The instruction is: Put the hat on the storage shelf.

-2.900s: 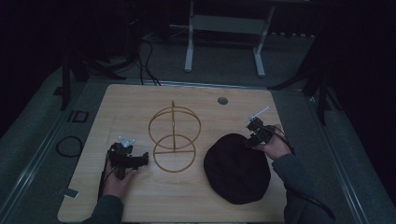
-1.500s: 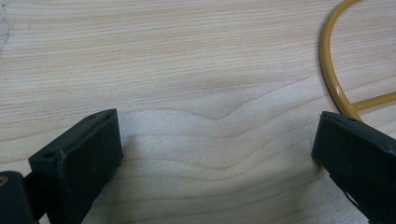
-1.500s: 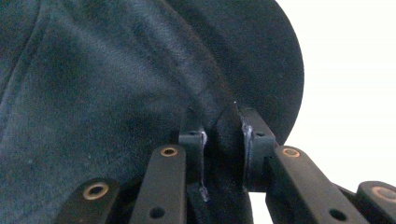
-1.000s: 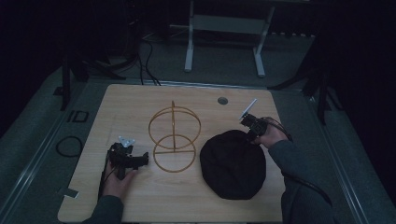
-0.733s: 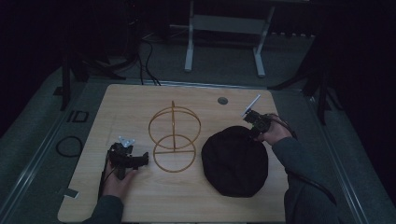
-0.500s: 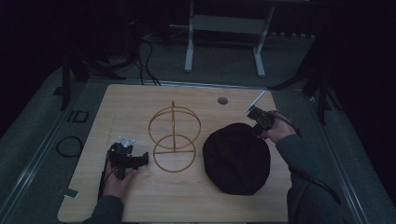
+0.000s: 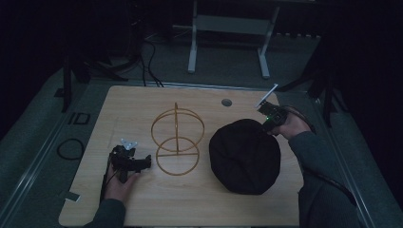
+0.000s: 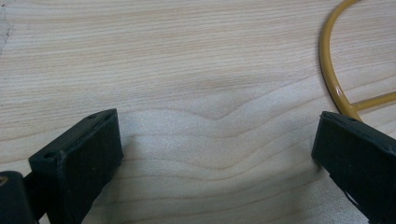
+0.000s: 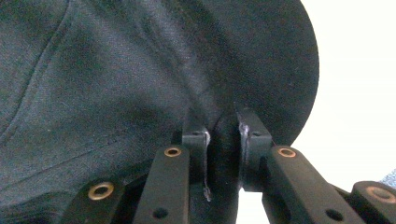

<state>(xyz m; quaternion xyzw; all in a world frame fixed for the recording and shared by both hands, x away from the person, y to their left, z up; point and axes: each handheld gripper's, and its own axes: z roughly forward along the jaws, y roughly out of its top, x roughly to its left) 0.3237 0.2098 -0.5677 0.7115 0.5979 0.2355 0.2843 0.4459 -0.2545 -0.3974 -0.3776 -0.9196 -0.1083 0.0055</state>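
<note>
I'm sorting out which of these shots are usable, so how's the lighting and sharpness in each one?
High view: dim and underexposed, the room beyond the table nearly black, though the gold wire stand and black hat read clearly. Left gripper view: bright and even, wood grain sharp, the left tool casting soft shadows. Right gripper view: the hat's fabric is dark against a blown-out white background, with the right tool clamped on its edge.

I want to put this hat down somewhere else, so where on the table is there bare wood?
Free: the far left corner of the light wooden table, beyond the yellow wire stand, and the near edge between both forearms. Crowded: the middle, where the stand sits beside the black fabric hat.
</note>
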